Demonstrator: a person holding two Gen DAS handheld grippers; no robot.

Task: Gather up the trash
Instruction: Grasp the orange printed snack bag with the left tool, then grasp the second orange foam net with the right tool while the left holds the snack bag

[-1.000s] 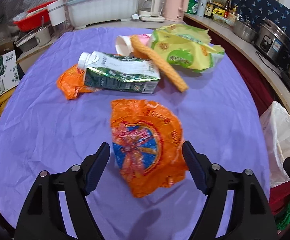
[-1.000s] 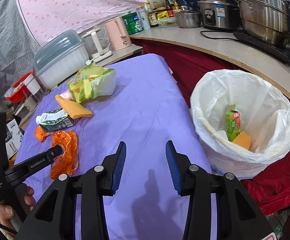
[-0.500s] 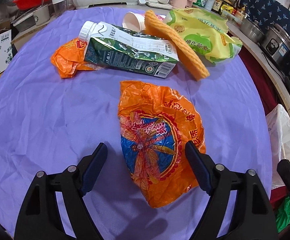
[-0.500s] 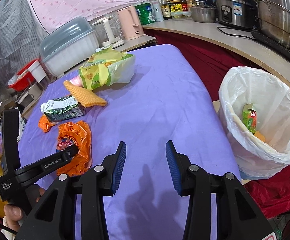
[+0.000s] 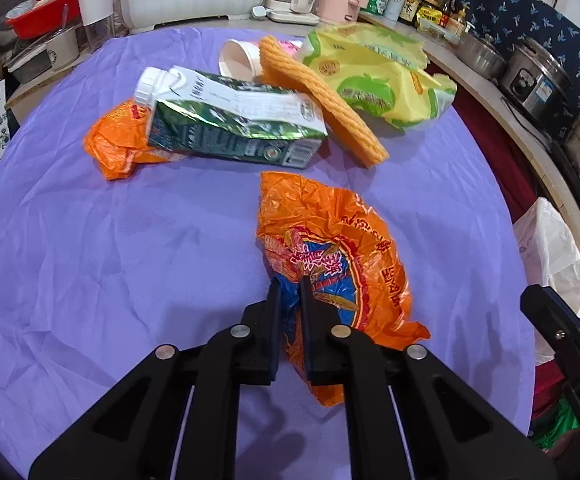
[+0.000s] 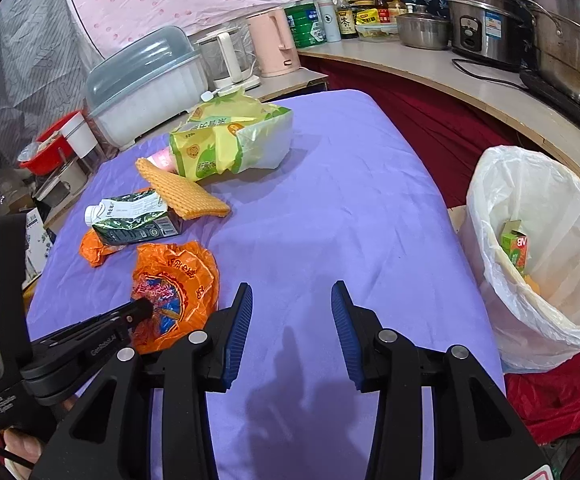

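Observation:
My left gripper is shut on the near edge of a crumpled orange snack wrapper lying on the purple tablecloth; it also shows in the right wrist view. Beyond lie a green-and-white milk carton, a smaller orange wrapper, an orange knitted cloth, a yellow-green bag and a paper cup. My right gripper is open and empty over bare cloth, left of the white-lined trash bin.
The bin holds a small green juice box. A dish rack, kettles, bottles and steel pots line the counters behind the table. A red cloth hangs below the bin.
My left gripper has moved forward onto the orange wrapper and shut on its near edge. The right gripper has swung slightly left and stays open.

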